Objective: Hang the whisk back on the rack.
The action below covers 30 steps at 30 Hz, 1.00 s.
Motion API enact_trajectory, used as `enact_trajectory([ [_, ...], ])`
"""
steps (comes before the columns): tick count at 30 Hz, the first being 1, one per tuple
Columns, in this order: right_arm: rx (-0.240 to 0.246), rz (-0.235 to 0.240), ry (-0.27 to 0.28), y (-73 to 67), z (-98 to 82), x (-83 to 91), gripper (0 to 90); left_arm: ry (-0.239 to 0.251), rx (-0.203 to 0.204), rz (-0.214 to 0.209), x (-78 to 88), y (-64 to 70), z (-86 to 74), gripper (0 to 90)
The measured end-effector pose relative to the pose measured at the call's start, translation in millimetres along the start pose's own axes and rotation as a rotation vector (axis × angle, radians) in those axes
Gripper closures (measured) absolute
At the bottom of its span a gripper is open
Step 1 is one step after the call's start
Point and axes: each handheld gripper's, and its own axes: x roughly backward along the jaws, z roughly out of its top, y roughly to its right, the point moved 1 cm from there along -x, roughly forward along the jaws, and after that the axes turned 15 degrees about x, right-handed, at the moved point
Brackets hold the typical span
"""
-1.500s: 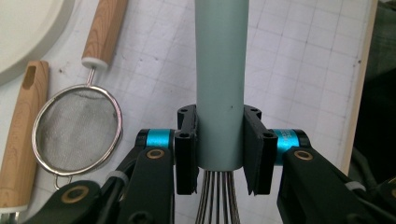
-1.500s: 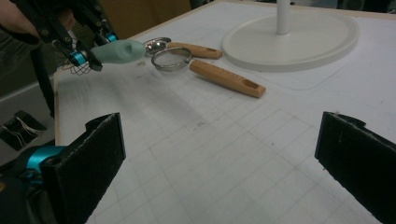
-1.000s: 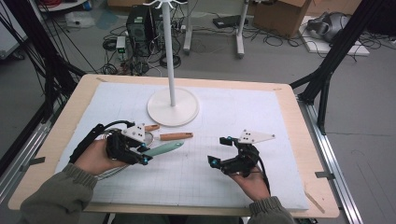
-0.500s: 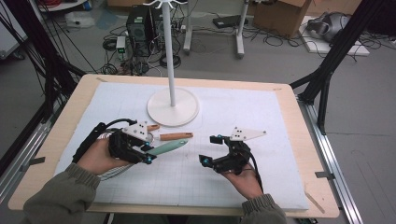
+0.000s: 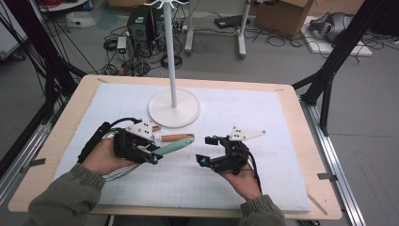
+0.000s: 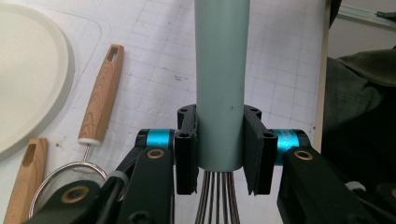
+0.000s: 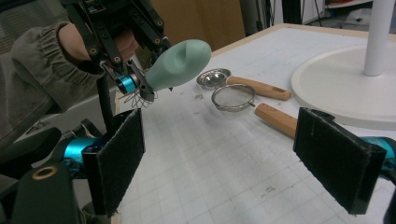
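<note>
My left gripper (image 5: pixel 153 153) is shut on a whisk, its pads clamped on the pale green handle (image 6: pixel 220 70) just above the wires (image 6: pixel 215 198). The handle (image 5: pixel 174 147) points right, held a little above the mat. My right gripper (image 5: pixel 206 150) faces it from the right, a short way off the handle's tip (image 7: pixel 180 63). Its jaws have just been closing but still stand open (image 7: pixel 229 163) with nothing between them.
Two small metal strainers (image 7: pixel 233 98) (image 7: pixel 213 77) with wooden handles (image 5: pixel 176 138) lie on the white grid mat behind the whisk. Beyond them stands a white pole on a round base (image 5: pixel 174 108). The table's near edge is close behind both hands.
The right gripper has edged left toward the whisk handle. The left gripper and the whisk have stayed put.
</note>
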Motion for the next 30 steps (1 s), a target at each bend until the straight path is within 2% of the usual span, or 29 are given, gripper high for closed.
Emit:
enact_trajectory([
  [7,-0.013,0.02,0.021,-0.9,1.6,-4.6,16.8,0.02,0.001,-0.014,-0.1,1.7,4.0,69.2],
  [13,0.004,0.026,0.033,-3.0,3.9,-10.7,21.1,0.033,0.004,-0.029,-1.4,2.4,7.5,69.1],
  [20,-0.026,0.062,0.08,-1.6,8.3,-20.5,25.1,0.05,0.0,-0.048,-4.8,3.6,12.5,69.1],
  [25,-0.031,0.085,0.09,-2.8,11.3,-27.6,31.0,0.059,0.006,-0.06,-8.0,4.9,15.1,69.1],
  [30,-0.043,0.113,0.134,-1.5,15.8,-30.4,41.2,0.072,0.008,-0.057,-9.9,5.6,18.1,69.2],
])
